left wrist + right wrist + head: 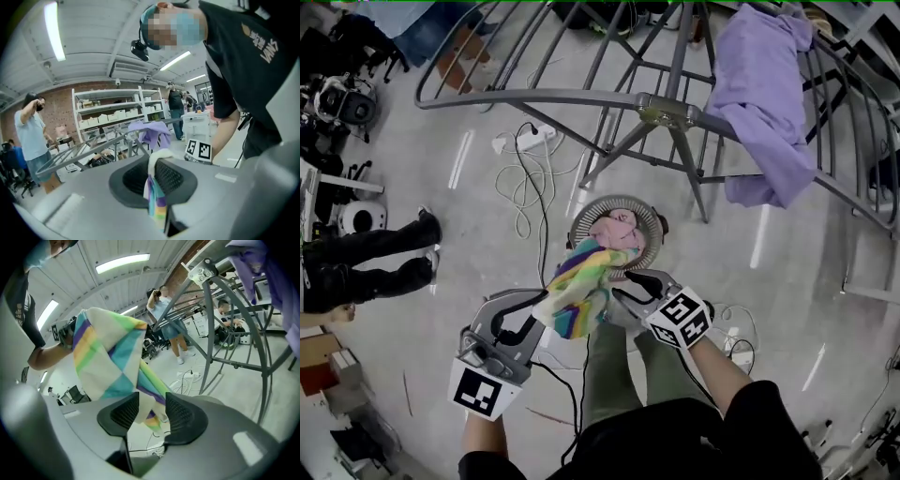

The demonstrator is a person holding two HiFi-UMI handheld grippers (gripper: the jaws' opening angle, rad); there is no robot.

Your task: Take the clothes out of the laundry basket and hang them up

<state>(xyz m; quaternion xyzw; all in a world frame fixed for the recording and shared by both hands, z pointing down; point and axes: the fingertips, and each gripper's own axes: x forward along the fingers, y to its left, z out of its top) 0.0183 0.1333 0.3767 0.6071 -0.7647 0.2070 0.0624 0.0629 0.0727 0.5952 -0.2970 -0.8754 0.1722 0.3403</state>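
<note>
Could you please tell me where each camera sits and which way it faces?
Head view: on the head, facing steeply down at basket, left gripper, right gripper, legs.
Left gripper view: on that gripper, along jaws shut on colourful cloth, toward rack; torso right.
Right gripper view: on that gripper, along open jaws, cloth between, toward rack; arm left.
Shared: cloth, rack.

Site: lab-workshop. Box-laden shelving (110,115) and brick wall (61,108) stood behind the drying rack (666,111); cables (522,183) trailed on grey floor (469,244) beneath it; strip lights (54,30) above.
</note>
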